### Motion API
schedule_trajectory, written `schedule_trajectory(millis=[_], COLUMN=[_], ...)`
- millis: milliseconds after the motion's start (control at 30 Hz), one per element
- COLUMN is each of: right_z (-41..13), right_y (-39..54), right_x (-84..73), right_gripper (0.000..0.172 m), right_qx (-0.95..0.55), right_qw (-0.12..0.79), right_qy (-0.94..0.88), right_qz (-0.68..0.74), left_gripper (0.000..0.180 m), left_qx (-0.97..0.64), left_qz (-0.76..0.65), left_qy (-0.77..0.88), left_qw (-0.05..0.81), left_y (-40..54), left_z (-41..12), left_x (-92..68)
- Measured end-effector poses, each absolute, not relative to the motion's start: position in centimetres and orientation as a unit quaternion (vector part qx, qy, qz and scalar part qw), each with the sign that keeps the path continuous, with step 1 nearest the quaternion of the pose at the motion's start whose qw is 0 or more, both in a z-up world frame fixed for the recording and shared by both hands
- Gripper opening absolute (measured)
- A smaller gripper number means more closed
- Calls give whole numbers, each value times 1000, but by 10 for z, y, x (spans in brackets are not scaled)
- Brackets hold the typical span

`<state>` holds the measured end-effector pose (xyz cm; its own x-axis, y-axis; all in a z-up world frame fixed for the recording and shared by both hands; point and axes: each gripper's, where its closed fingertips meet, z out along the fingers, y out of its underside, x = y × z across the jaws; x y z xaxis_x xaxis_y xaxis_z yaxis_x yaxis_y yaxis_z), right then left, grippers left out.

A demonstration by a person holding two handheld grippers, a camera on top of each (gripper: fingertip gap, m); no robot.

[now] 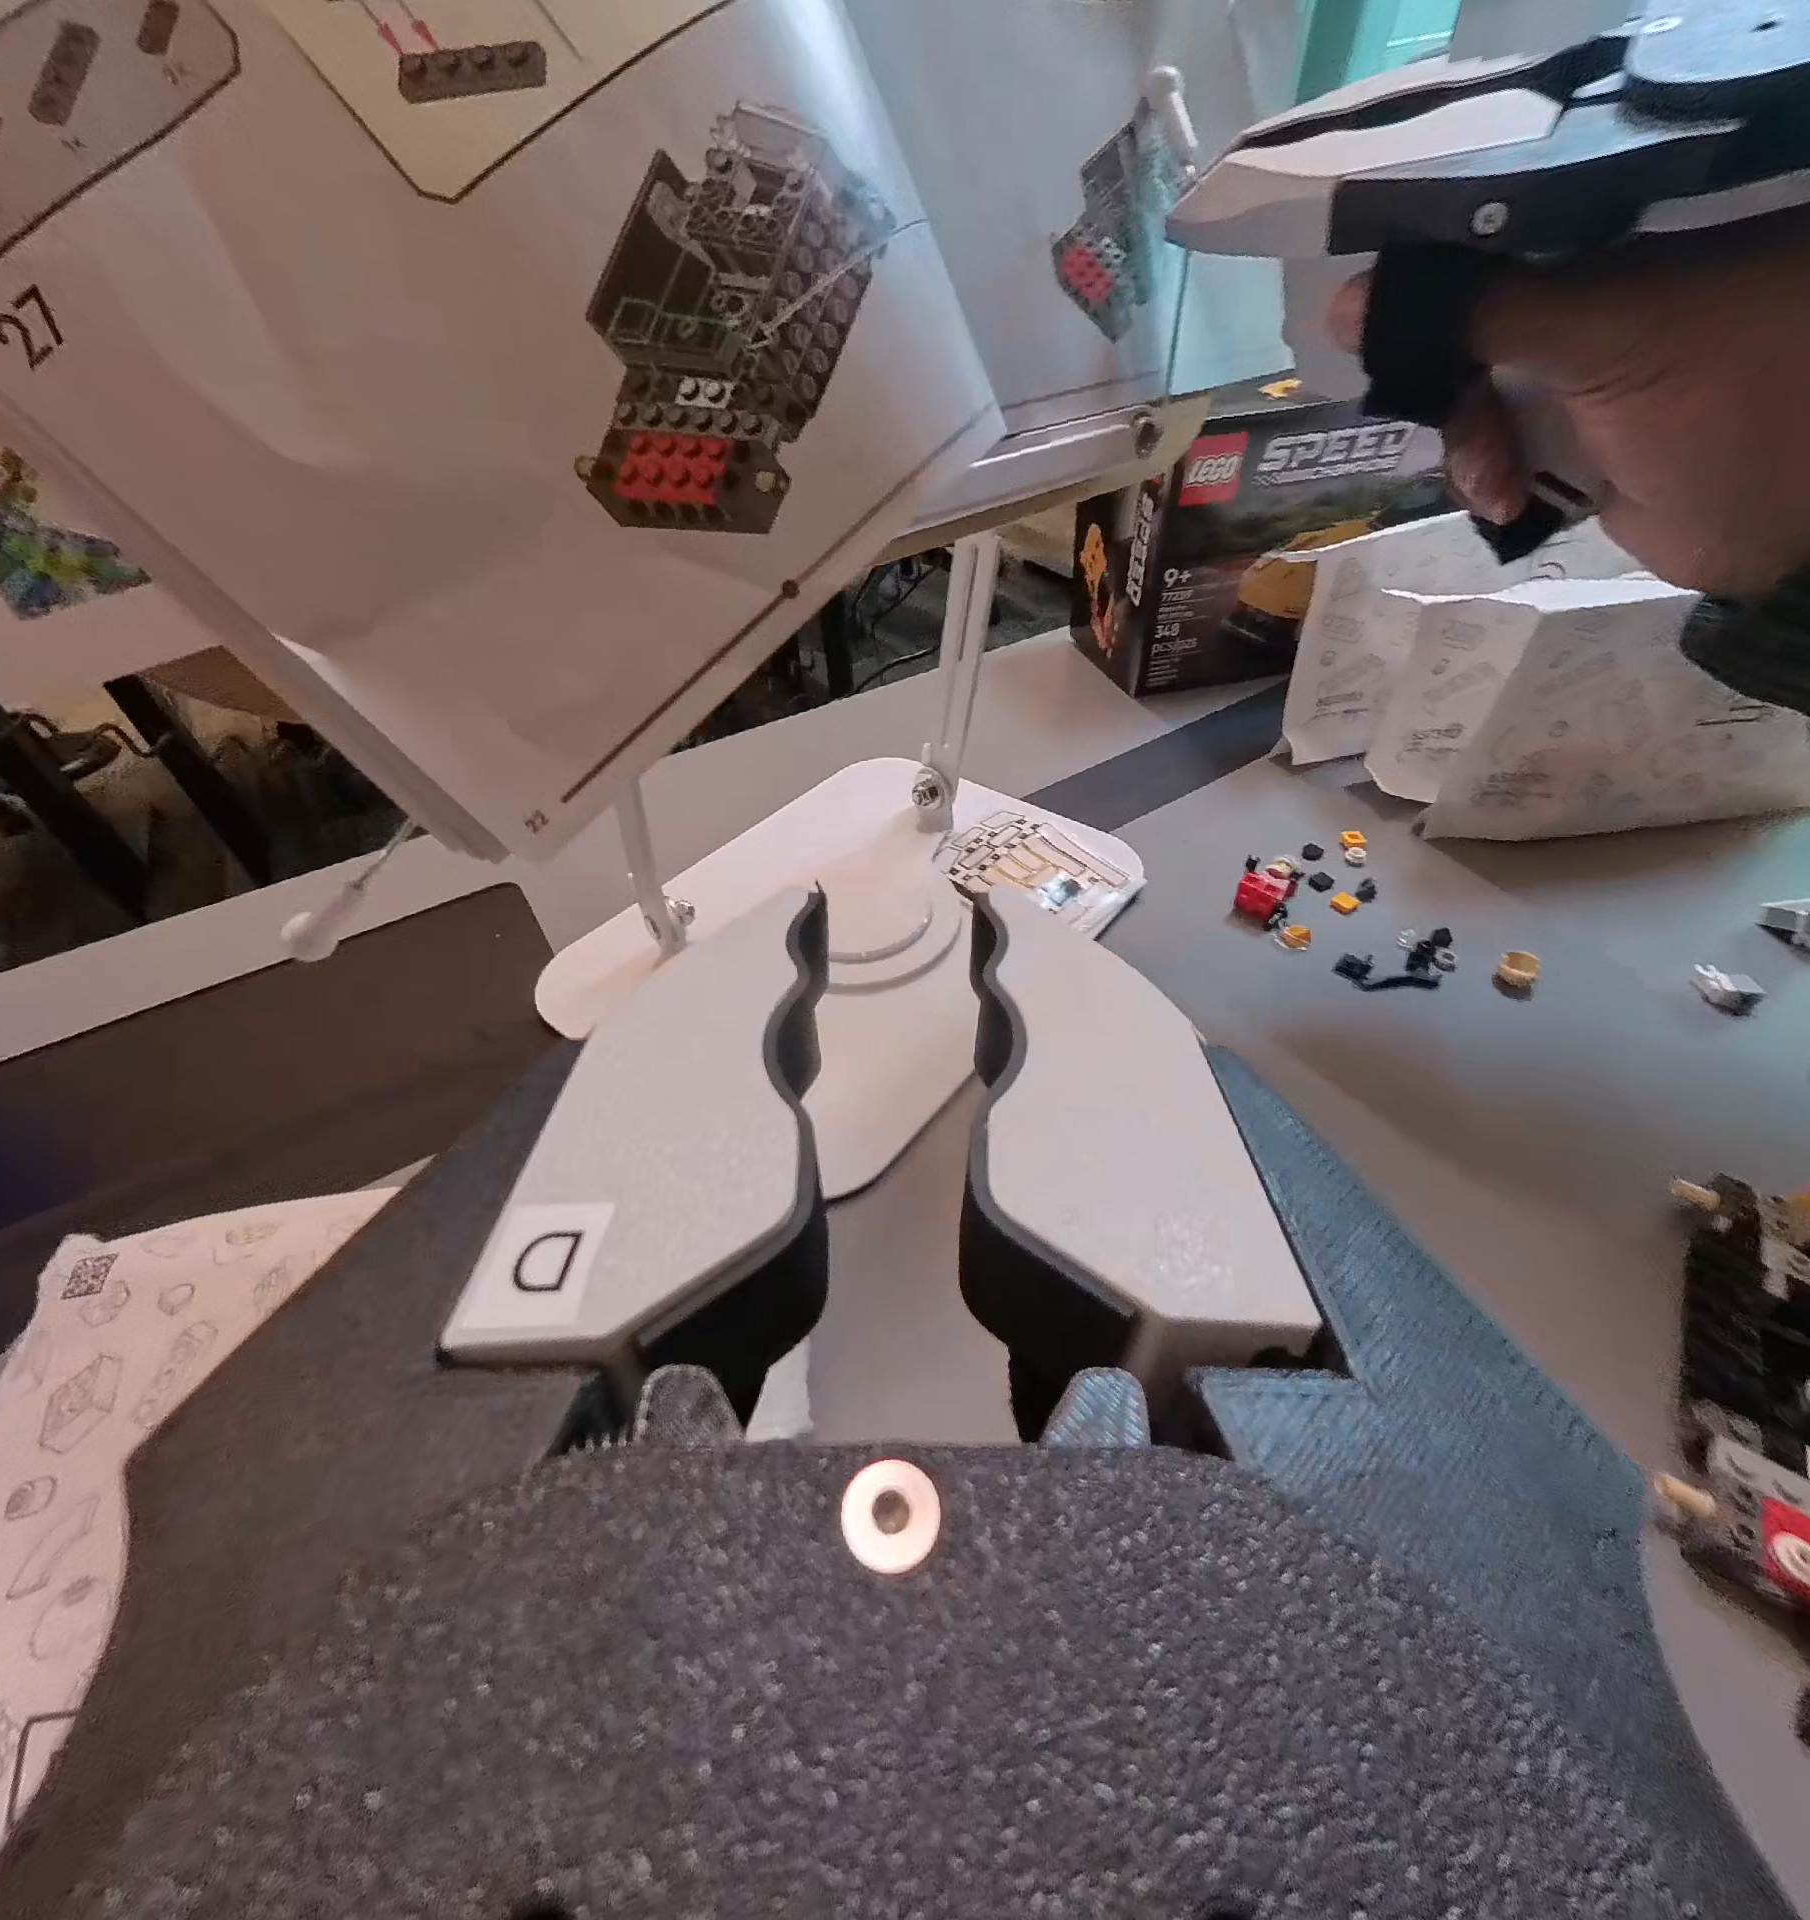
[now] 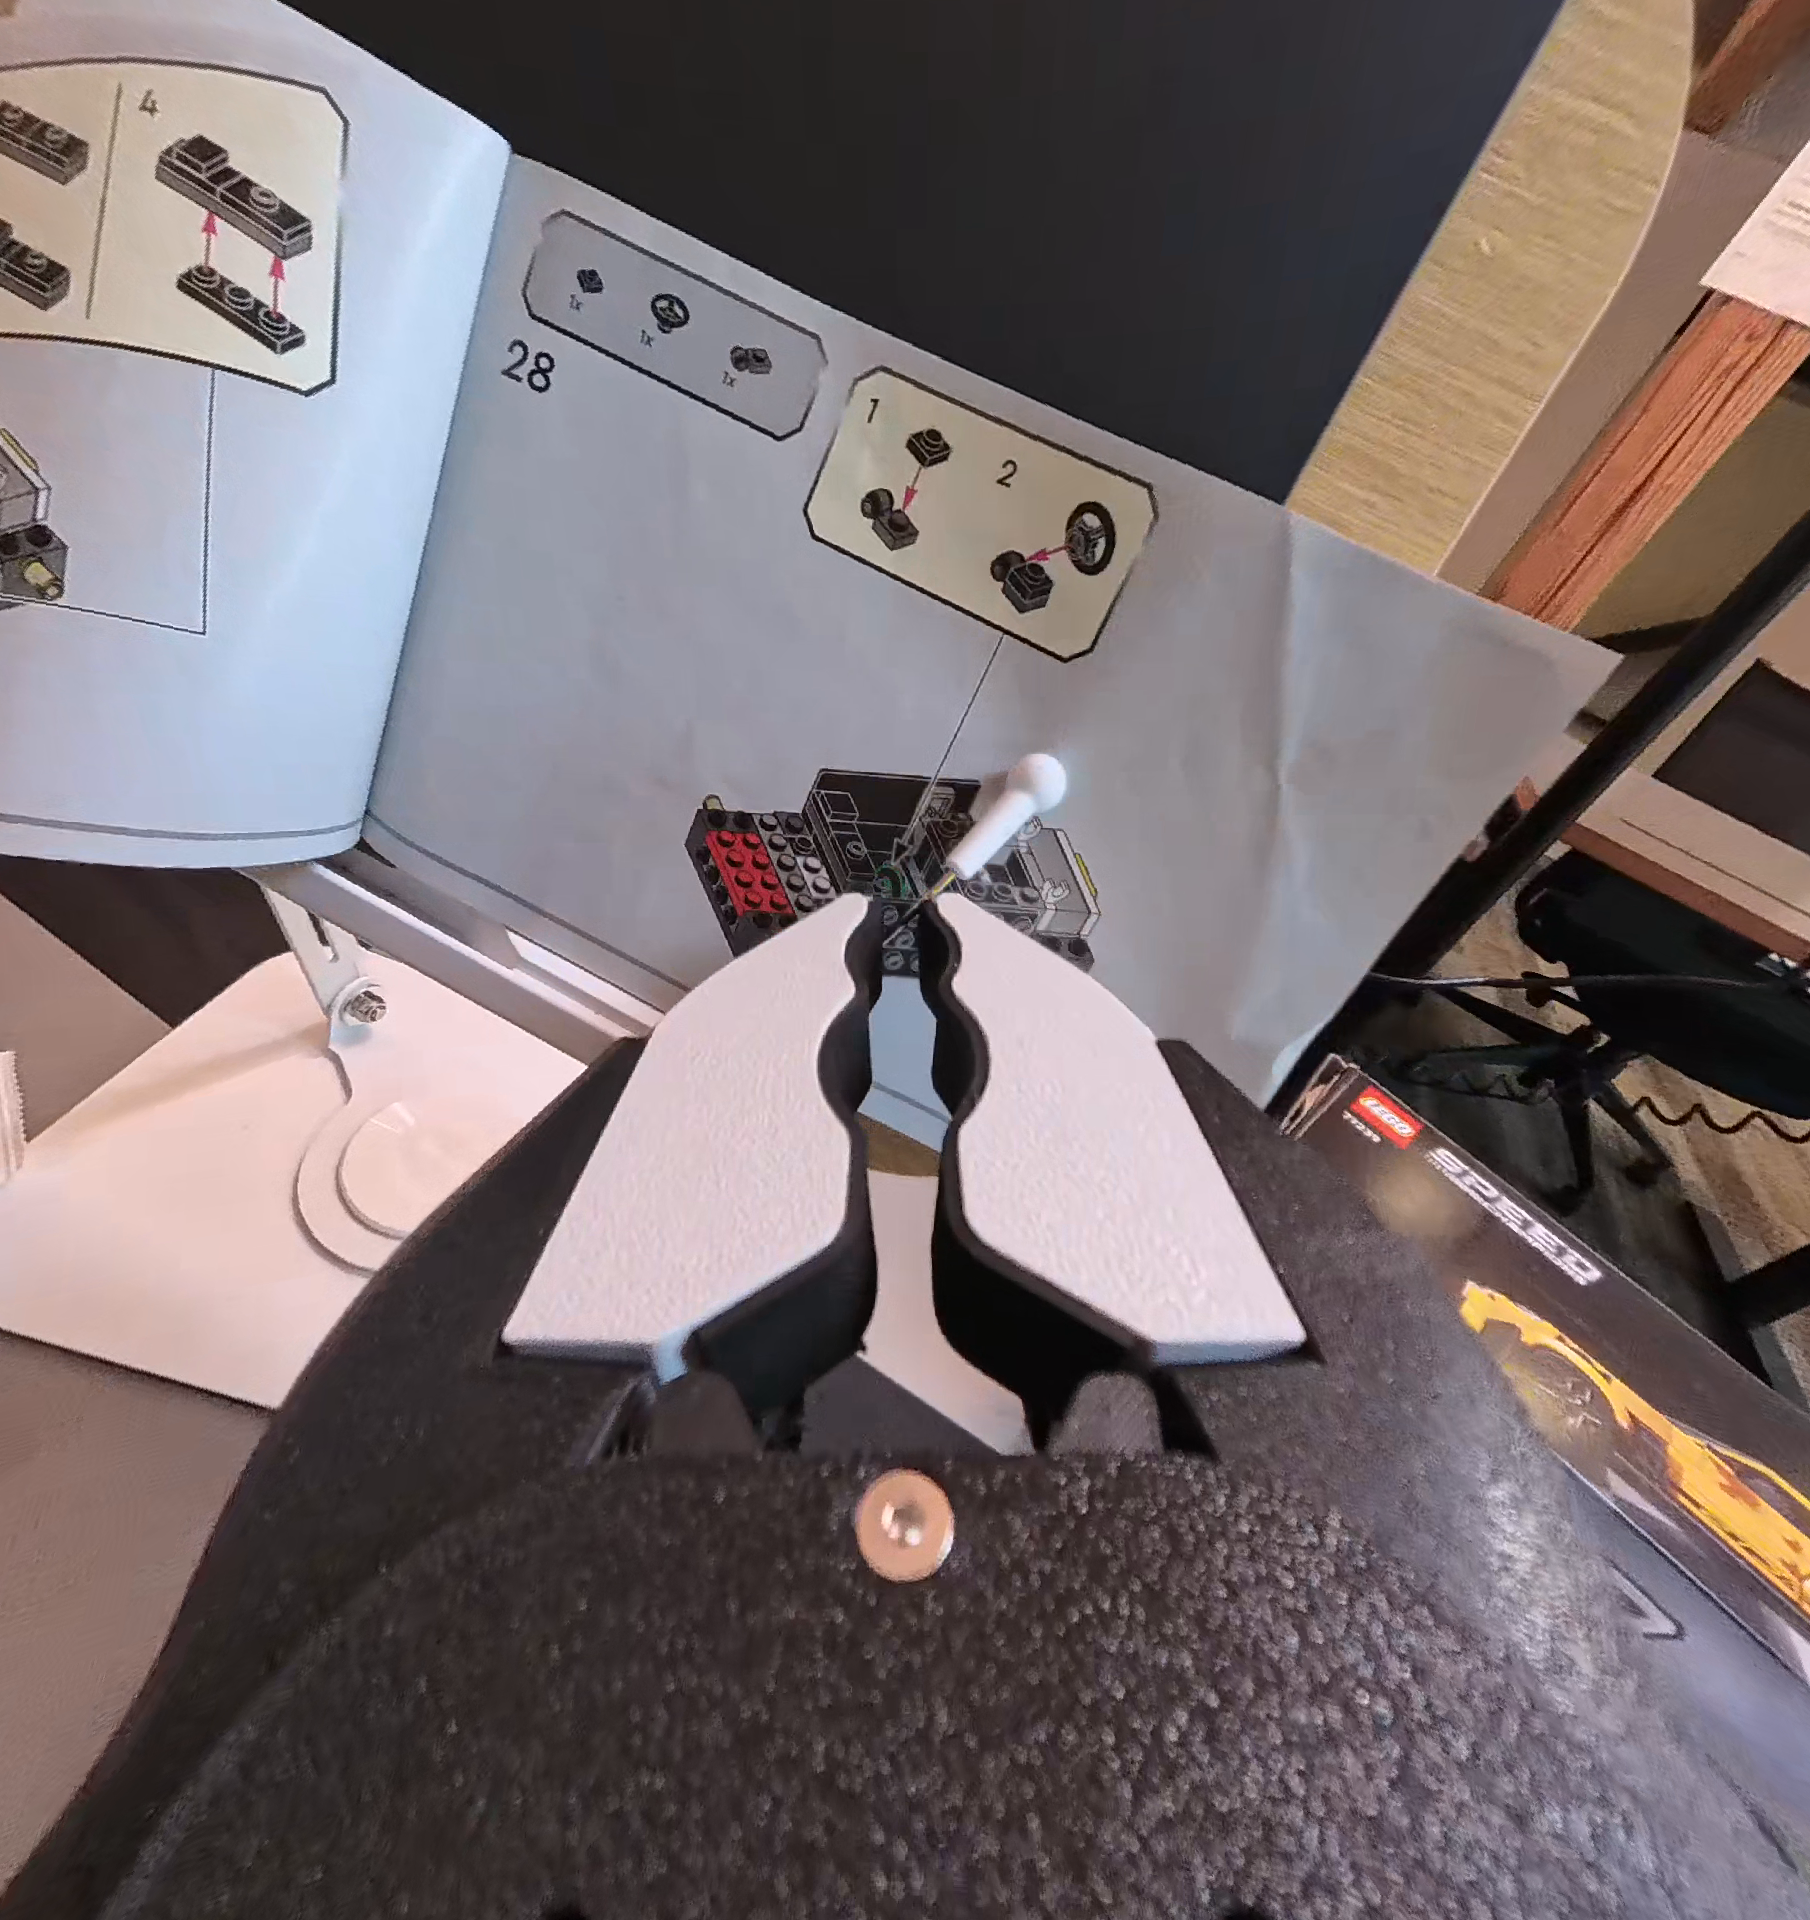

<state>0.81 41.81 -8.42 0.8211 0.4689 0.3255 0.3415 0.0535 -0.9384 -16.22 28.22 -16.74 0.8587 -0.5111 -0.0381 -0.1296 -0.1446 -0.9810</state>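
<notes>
Right gripper (image 2: 903, 906) nearly together at page-clip wire (image 2: 1005, 821); left gripper (image 1: 899, 914) apart, empty.
Narrow gap between right tips, thin wire ending there, contact not clear. Clip lying across open booklet (image 2: 672, 675) on stand; likely light, springy, slippery; white ball end the surest hold, paper behind flimsy. Left hovering over white stand base (image 1: 610, 966). Only in left view: partial build (image 1: 1774, 1403), loose bricks (image 1: 1265, 894), paper bags (image 1: 1555, 707). Only in right view: clip and page close up.

soft indoor light, fisheye edges, slight blur.
</notes>
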Motion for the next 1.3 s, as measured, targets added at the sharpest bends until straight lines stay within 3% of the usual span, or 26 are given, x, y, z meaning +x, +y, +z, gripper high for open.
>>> schedule_trajectory(millis=[533,767,833,1067,1167,1300], right_z=[-96,-102,-102,-105,-92,-86], right_y=[416,413,411,404,397,398], right_x=[24,30,32,38,31,16], right_gripper=[11,12,0,0,3,20], right_qx=[-700,-718,-717,-708,-684,-682], right_qw=[649,637,639,647,667,663], right_qy=[-288,-262,-263,-267,-284,-294], right_qz=[73,100,94,92,82,88], left_gripper=[28,28,27,26,24,22], left_qx=[-725,-713,-711,-709,-709,-710], left_qz=[-104,-57,-41,-53,-54,-53], left_qy=[136,177,193,201,202,212], left_qw=[667,676,675,674,673,669], left_y=[333,323,322,320,320,319], left_z=[-120,-120,-123,-129,-135,-142], left_x=[-188,-181,-176,-168,-165,-159])
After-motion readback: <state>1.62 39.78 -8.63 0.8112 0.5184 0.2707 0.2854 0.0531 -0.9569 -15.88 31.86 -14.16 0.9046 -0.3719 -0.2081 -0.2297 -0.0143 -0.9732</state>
